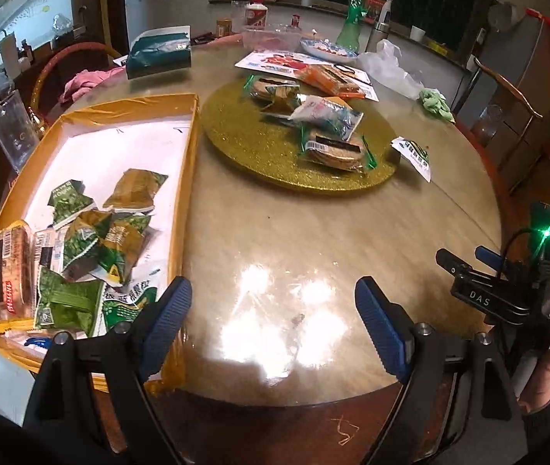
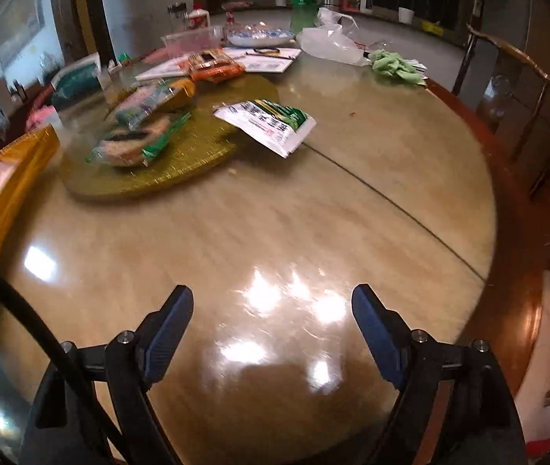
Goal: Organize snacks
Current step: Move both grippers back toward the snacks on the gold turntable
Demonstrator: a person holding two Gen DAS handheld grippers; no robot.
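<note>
A yellow-rimmed box (image 1: 188, 178) with a white floor lies at the left of the round table and holds several green snack packets (image 1: 112, 240) and a brown biscuit pack (image 1: 4, 271). On the gold glitter turntable (image 1: 259, 155) lie wrapped biscuit packs (image 1: 337, 151) and a white-blue pouch (image 1: 327, 112). A white and green packet (image 2: 267, 124) rests half off the turntable's right edge. My left gripper (image 1: 273, 310) hangs open over bare table beside the box, nothing between its fingers. My right gripper (image 2: 273, 317) is open over the table's near part, empty.
The far side of the table (image 2: 352, 193) carries a green bottle (image 1: 350, 25), a clear tub (image 1: 271, 37), a patterned plate (image 1: 327, 48), papers, a plastic bag (image 2: 329, 40) and a green cloth (image 2: 393, 66). A wooden chair (image 2: 515, 62) stands at the right. A hand (image 1: 546, 356) holds the other gripper.
</note>
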